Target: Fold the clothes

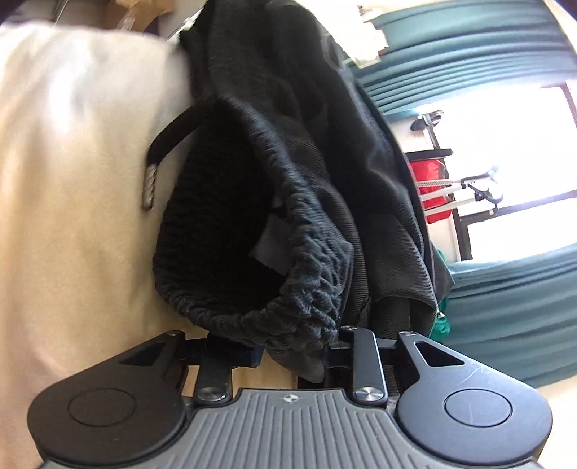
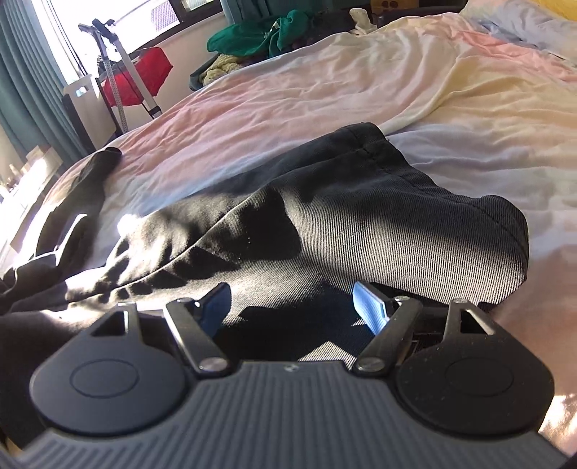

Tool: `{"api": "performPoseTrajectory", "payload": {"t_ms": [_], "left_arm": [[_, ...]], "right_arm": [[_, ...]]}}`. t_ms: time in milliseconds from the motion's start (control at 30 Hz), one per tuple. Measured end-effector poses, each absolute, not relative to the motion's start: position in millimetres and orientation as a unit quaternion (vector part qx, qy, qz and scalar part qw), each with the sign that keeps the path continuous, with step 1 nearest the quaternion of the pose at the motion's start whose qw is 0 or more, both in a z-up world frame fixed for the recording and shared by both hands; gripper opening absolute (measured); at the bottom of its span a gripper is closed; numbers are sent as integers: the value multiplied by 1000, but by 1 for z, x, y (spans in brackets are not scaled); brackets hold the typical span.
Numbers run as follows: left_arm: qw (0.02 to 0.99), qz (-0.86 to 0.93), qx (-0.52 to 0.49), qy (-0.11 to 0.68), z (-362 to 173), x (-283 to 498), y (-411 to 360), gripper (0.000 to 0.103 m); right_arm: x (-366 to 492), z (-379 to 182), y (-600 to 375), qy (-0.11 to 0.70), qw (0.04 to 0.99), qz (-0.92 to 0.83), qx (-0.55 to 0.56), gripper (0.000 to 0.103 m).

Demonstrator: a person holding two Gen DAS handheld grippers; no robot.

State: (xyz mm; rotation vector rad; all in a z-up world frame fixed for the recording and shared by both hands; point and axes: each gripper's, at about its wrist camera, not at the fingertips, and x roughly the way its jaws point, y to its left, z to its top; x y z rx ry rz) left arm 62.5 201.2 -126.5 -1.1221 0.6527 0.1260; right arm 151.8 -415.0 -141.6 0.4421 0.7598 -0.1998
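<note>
A pair of black shorts with an elastic waistband (image 1: 288, 223) and a drawstring (image 1: 158, 151) fills the left wrist view. My left gripper (image 1: 292, 351) is shut on the waistband, with the cloth bunched between its fingers. In the right wrist view the black shorts (image 2: 360, 223) lie spread on the bed, one hemmed leg opening to the right. My right gripper (image 2: 292, 303) is open, its blue pads (image 2: 371, 306) resting low over the cloth with nothing between them.
The bed is covered by a rumpled pale sheet (image 2: 360, 83). A green garment (image 2: 259, 32) and other clothes lie at the far side. A red bag (image 2: 144, 72), a stand and teal curtains (image 1: 505, 296) are by the window.
</note>
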Motion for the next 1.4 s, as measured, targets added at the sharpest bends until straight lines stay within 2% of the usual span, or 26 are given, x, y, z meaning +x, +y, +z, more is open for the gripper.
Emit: {"api": "performPoseTrajectory", "payload": {"t_ms": [233, 467, 600, 733, 833, 867, 1000, 1100, 1167, 1200, 1233, 1267, 1400], "left_arm": [[852, 36, -446, 272, -40, 21, 232, 20], [846, 96, -461, 250, 16, -32, 316, 18], [811, 155, -484, 288, 6, -34, 349, 18], [791, 189, -502, 294, -24, -37, 391, 16], [783, 196, -511, 295, -37, -43, 404, 16], [788, 196, -503, 297, -39, -40, 403, 16], [802, 193, -480, 298, -44, -26, 394, 16], [804, 191, -479, 296, -47, -16, 391, 16], [804, 190, -481, 294, -48, -14, 390, 16], [804, 189, -480, 294, -48, -13, 390, 16], [805, 189, -480, 294, -48, -12, 390, 16], [805, 188, -480, 294, -48, -12, 390, 16], [797, 170, -504, 286, -41, -14, 399, 16]], "right_arm": [[157, -145, -401, 381, 907, -96, 152, 76], [155, -145, -405, 375, 907, -94, 168, 76], [145, -136, -423, 349, 903, -108, 226, 77], [106, -126, -469, 246, 878, -166, 375, 77], [74, -128, -497, 193, 840, -238, 448, 77], [67, -130, -504, 189, 827, -256, 464, 79], [57, -154, -518, 234, 767, -261, 537, 79], [60, -168, -516, 233, 751, -232, 573, 78], [74, -171, -514, 242, 763, -211, 561, 62], [81, -173, -513, 247, 769, -200, 554, 58], [88, -173, -512, 255, 776, -199, 542, 30], [95, -173, -511, 264, 782, -202, 527, 6], [97, -158, -516, 213, 798, -209, 524, 5]]}}
